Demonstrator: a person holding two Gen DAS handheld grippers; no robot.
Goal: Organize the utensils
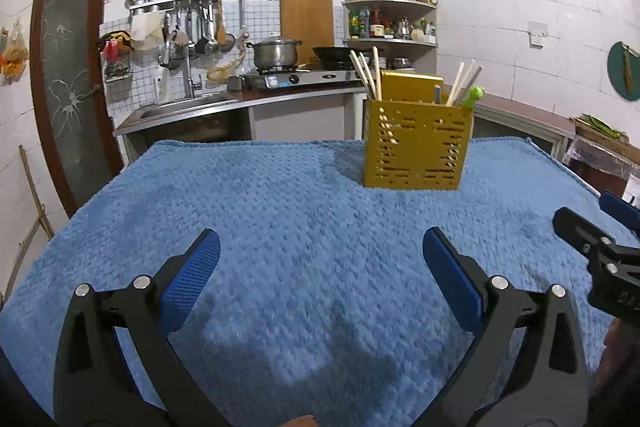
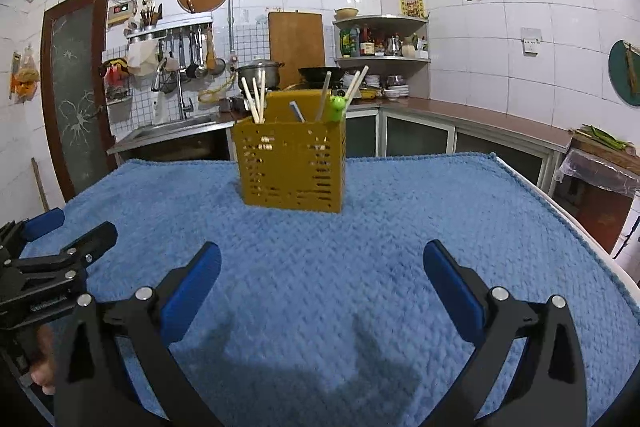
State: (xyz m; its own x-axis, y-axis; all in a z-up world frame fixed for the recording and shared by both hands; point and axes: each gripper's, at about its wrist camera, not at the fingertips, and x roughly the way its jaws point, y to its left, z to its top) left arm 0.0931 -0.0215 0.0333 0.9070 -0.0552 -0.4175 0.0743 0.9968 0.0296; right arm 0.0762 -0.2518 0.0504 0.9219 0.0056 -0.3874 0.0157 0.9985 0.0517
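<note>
Nearest the lenses, left gripper [image 1: 320,247] and right gripper [image 2: 322,259] side by side, both spread wide with nothing between the blue pads [image 1: 192,275], poised over the blue towel [image 1: 280,195]. Farther back on the towel, upright, a yellow perforated utensil holder [image 2: 290,167] with wooden chopsticks [image 2: 256,99] and a green-topped utensil [image 2: 337,105] standing inside. Beyond the table edge, sink [image 1: 184,105], stove [image 1: 304,77] with steel pot [image 1: 276,53], corner shelf [image 2: 382,39].

The yellow holder [image 2: 291,167] hid the lower ends of the chopsticks [image 2: 256,101] and the green-topped utensil [image 2: 337,105]. The left gripper [image 2: 52,243] was cut off by the picture's edge.
</note>
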